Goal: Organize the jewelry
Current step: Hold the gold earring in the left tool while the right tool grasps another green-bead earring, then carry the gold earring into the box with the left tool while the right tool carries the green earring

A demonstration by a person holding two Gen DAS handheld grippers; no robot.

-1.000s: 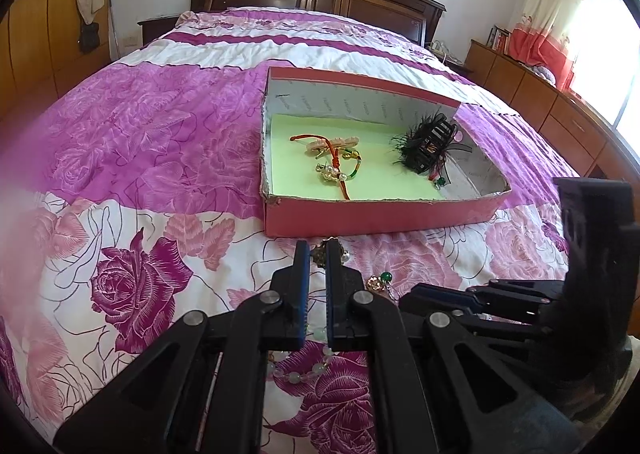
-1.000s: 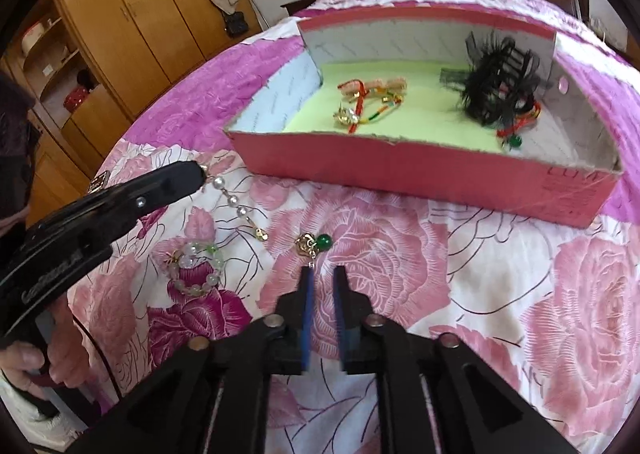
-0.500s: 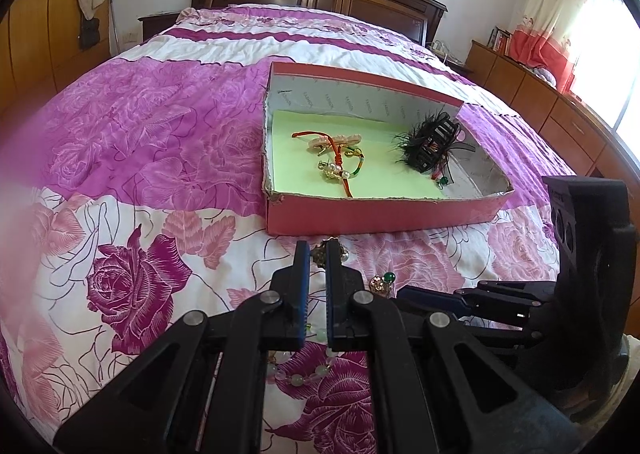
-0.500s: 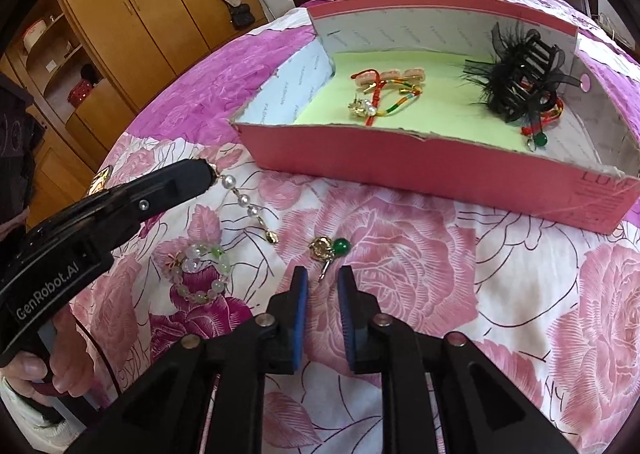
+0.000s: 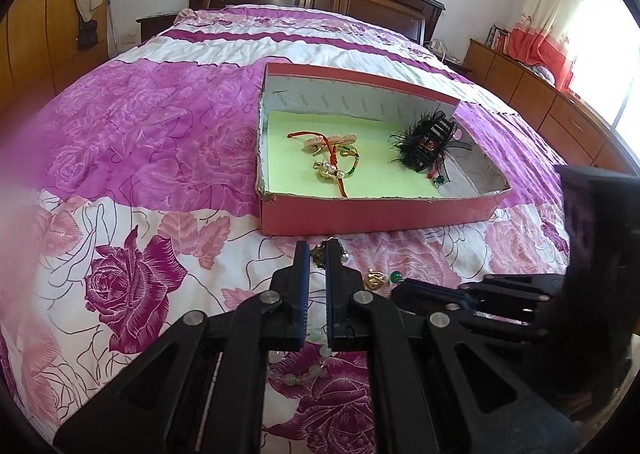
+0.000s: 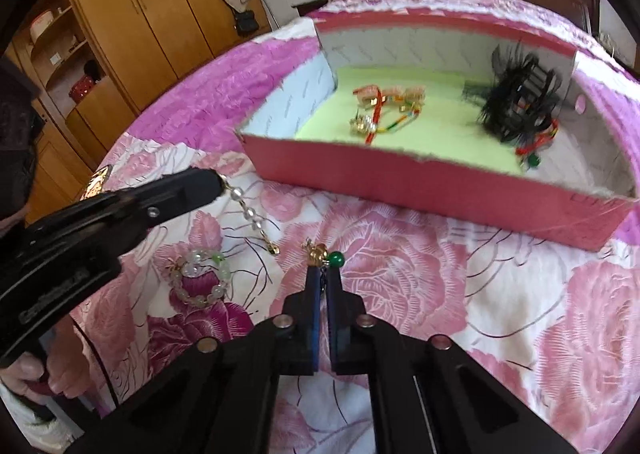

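A pearl chain [image 6: 249,211] with a gold end hangs from my left gripper [image 6: 218,184], whose jaws are shut on its top end [image 5: 320,254]. My right gripper [image 6: 323,274] is shut on a gold earring with a green bead [image 6: 326,256], low over the rose bedspread. In the left wrist view, that earring [image 5: 379,278] shows at the right gripper's tip [image 5: 400,286]. A pale green bead bracelet [image 6: 200,278] lies loose on the bedspread between the two grippers. The red box [image 6: 400,182] with a lime floor stands just beyond.
Inside the box [image 5: 380,214] lie a red-string bracelet with pink clips [image 5: 332,152] and a black feathered hair claw [image 5: 428,140]. A person's hand [image 6: 48,370] holds the left gripper. Wooden wardrobes stand to the left, and the headboard is at the far end of the bed.
My right gripper slid forward to the green-bead earring and its jaws closed on it. The left gripper stayed put with the pearl chain.
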